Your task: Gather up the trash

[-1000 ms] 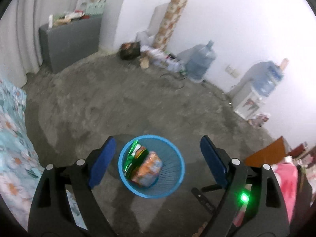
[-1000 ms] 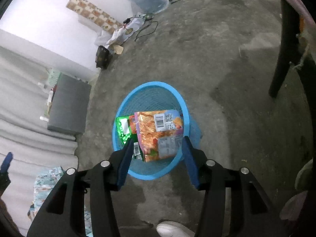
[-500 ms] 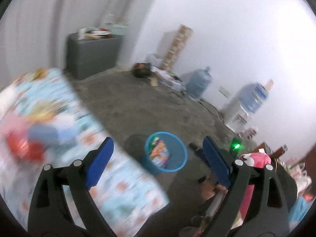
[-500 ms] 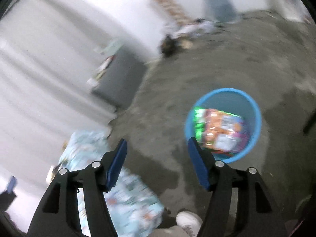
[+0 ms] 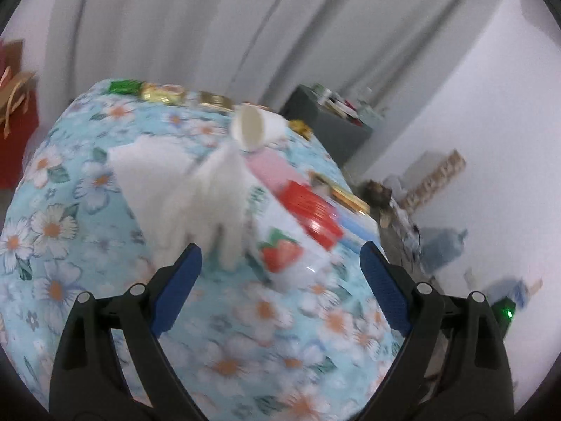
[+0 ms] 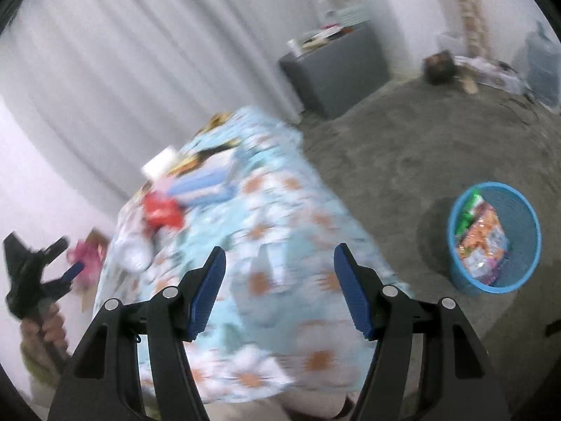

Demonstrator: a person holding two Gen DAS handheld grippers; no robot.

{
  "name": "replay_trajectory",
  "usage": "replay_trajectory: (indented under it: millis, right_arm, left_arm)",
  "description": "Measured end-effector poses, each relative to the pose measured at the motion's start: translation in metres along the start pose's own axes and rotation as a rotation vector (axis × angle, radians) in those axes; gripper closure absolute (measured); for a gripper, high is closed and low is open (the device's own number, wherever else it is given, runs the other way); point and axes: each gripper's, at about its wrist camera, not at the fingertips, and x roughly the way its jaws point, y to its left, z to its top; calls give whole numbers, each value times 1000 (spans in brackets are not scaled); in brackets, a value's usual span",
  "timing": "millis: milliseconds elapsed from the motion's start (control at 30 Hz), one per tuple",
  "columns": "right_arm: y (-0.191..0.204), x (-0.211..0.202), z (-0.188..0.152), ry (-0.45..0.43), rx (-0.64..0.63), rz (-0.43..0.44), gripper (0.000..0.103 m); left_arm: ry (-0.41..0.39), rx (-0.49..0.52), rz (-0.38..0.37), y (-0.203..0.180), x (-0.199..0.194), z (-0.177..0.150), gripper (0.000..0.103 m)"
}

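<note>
My left gripper [image 5: 280, 287] is open and empty above a table with a blue floral cloth [image 5: 70, 245]. Trash lies on the cloth: crumpled white tissue [image 5: 196, 196], a tipped white paper cup [image 5: 256, 128], a red wrapper [image 5: 312, 210] and a strawberry carton [image 5: 284, 252]. My right gripper [image 6: 278, 291] is open and empty over the same cloth [image 6: 280, 210]. The blue trash basket [image 6: 526, 217] with snack wrappers [image 6: 482, 242] stands on the floor at the right. The left gripper also shows in the right wrist view [image 6: 66, 273].
Grey curtains [image 5: 210, 35] hang behind the table. A grey cabinet [image 6: 336, 66] stands by the wall. Water jugs [image 5: 441, 249] and clutter sit along the white wall. A red gift bag [image 5: 14, 112] stands at the left.
Both grippers have swung away from the basket up to the table. The snack bag between the right gripper's fingers a second ago now lies in the basket.
</note>
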Motion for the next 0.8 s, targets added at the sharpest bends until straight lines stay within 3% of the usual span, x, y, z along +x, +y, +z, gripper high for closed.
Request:
replay_trajectory:
  millis: [167,300,433,533,700,800]
  right_arm:
    - [69,15,17,35,-140,-11,40]
    - [127,43,42,87,-189,117,40]
    - [192,89,67,190,-241,181,40]
    - [239,129,76,262,-304,223,40]
    - [283,203,83,367,-329,155,41]
    - [295,234,85,404,-338,108,44]
  left_arm:
    - [-51,-11,66,30,8,14,16]
    - [-73,-90,129,71,16,27,16]
    - [2,-145,201,110,37,44,16]
    - [16,-159,245,132,51,52,25]
    - [45,-141,275,144,78,54,50]
    - [27,-105,293,144,87,53,55]
